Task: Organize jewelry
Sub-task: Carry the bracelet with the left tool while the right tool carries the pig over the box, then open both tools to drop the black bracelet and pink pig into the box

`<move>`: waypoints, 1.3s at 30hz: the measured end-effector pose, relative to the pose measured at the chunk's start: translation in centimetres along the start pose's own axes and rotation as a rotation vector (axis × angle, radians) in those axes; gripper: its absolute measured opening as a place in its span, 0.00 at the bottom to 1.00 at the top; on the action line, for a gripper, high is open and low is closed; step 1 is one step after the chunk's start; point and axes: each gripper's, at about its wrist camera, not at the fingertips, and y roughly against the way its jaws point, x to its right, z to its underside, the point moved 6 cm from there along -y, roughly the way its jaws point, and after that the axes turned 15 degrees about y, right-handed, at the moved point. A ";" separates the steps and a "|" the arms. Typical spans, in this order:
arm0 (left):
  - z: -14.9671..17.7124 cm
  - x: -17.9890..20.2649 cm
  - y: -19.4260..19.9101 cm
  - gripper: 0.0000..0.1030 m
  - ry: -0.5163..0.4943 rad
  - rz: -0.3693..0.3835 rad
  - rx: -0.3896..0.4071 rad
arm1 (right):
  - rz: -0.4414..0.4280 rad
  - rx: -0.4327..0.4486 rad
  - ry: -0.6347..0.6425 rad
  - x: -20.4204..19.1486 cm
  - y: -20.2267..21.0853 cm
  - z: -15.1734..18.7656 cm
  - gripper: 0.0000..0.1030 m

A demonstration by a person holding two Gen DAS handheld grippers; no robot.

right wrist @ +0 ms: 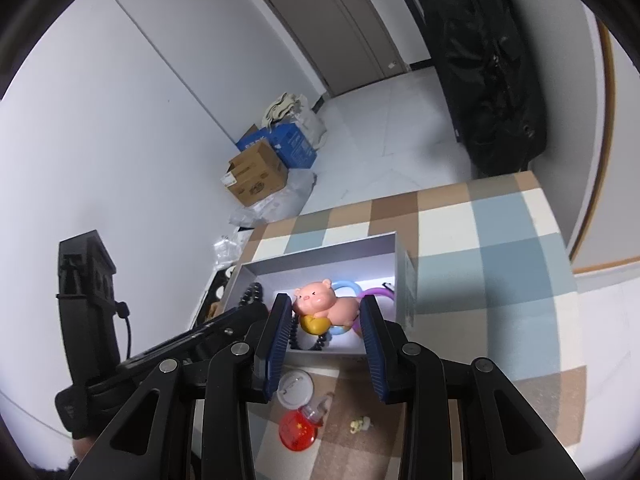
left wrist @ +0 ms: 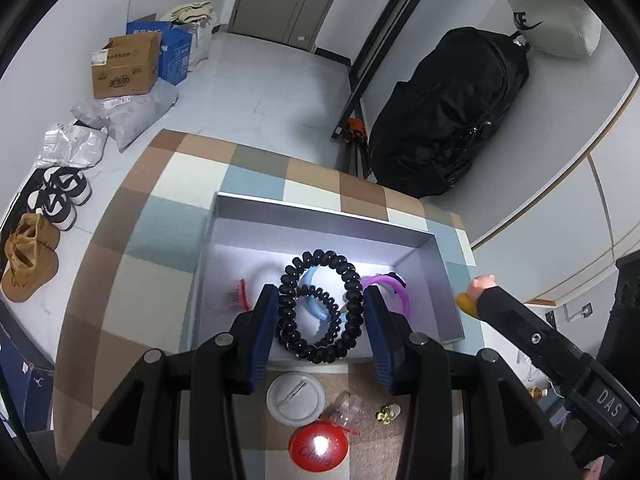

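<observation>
An open grey box (left wrist: 442, 264) sits on the checked tablecloth. My left gripper (left wrist: 320, 300) holds a black spiral hair tie (left wrist: 318, 304) between its blue pads, over the box's near part. In the box lie a blue ring (left wrist: 316, 306), a purple ring (left wrist: 394, 286) and a red comb clip (left wrist: 240, 292). My right gripper (right wrist: 325, 320) holds a pink pig figure on a yellow base (right wrist: 322, 304) above the box (right wrist: 394, 252). The pig's tip (left wrist: 478, 290) shows at the box's right side in the left wrist view.
On the cloth in front of the box lie a white pin badge (left wrist: 294, 398), a red badge (left wrist: 318, 448), a clear clip (left wrist: 346, 408) and a small gold charm (left wrist: 387, 414). A black bag (left wrist: 452, 120) stands beyond the table. Cardboard boxes (left wrist: 124, 64) and shoes (left wrist: 28, 256) lie on the floor.
</observation>
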 end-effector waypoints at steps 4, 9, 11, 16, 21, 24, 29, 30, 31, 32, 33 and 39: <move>-0.5 0.6 -0.2 0.36 -0.014 0.005 0.001 | -0.012 0.001 0.001 0.2 -0.7 -0.6 0.33; -0.6 0.5 -0.7 0.36 -0.003 0.008 -0.020 | -0.041 0.005 0.002 0.0 -1.2 -1.0 0.33; -0.7 0.2 -0.9 0.36 0.010 -0.004 -0.025 | -0.044 -0.004 -0.014 0.2 -1.6 -0.9 0.33; -0.9 0.3 -1.5 0.36 0.012 -0.017 -0.033 | -0.055 -0.020 -0.053 1.0 -2.3 -0.7 0.33; -1.1 0.6 -1.6 0.36 0.029 0.017 -0.052 | -0.121 -0.036 -0.111 1.3 -2.9 -0.4 0.35; -1.4 0.5 -1.7 0.42 0.051 0.041 -0.068 | -0.133 -0.018 -0.141 1.7 -2.8 -0.8 0.35; -1.5 0.4 -1.5 0.66 0.088 0.086 -0.101 | -0.095 0.025 -0.121 1.6 -1.8 -1.4 0.55; -1.4 0.6 -1.2 0.66 0.082 0.103 -0.098 | -0.085 0.027 -0.115 1.6 -1.6 -1.5 0.60; -1.4 0.8 -1.1 0.66 0.076 0.114 -0.097 | -0.077 0.033 -0.116 1.6 -1.5 -1.5 0.67; -1.3 1.1 -0.9 0.66 0.061 0.117 -0.095 | -0.077 0.037 -0.118 1.6 -1.3 -1.5 0.68; -1.2 1.2 -0.7 0.66 0.049 0.113 -0.092 | -0.077 0.041 -0.121 1.6 -1.2 -1.4 0.68; -0.9 1.6 0.9 0.66 -0.025 0.079 -0.017 | -0.056 0.050 -0.120 2.0 -0.7 -1.4 0.75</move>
